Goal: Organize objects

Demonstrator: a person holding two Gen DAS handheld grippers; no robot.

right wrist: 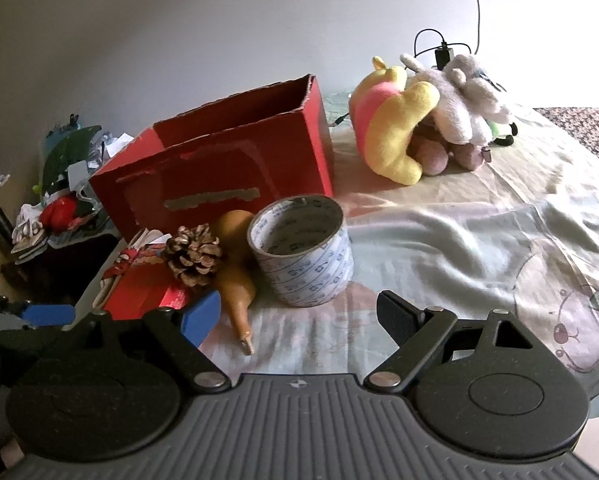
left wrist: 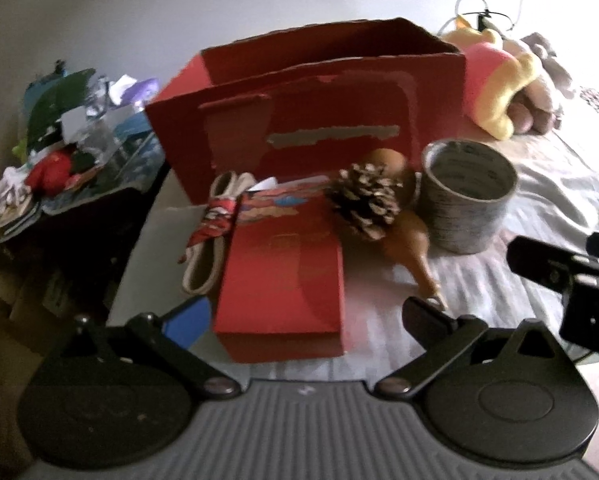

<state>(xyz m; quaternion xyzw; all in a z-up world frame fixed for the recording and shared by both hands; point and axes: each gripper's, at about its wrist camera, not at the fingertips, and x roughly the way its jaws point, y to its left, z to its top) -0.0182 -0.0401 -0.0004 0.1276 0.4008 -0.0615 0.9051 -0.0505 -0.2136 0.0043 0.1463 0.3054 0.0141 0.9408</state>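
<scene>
Everything is placed here against one landmark, the big open red box (right wrist: 227, 168) standing on the bed sheet (right wrist: 459, 248). Just in front of it lie the loose things still to be put away, judging by the box's open top: a roll of tape (right wrist: 303, 252) on end with its hole facing up, a pine cone (right wrist: 193, 256) to the left of the tape, a brown gourd (right wrist: 235, 284) between and under them, a flat red packet (left wrist: 283, 280) further left, and a folded strap with a printed band (left wrist: 215, 232) at the box's left front corner. Plush toys (right wrist: 403, 128) sit to the right of the box, well apart from the pile.

The right gripper (right wrist: 291, 320) is spread wide and holds nothing. The gourd's long axis runs from the box front toward this gripper, its thin stem end pointing near the left finger; the tape lies straight ahead, a little beyond the fingertips. The left gripper (left wrist: 303, 320) is likewise wide open and empty, with the red packet lying lengthwise between its fingers, short edge nearest.

So I judge the right hand nearer the tape and gourd, the left nearer the packet and strap. Closing across the gourd's neck would need the fingers turned square to that axis
</scene>
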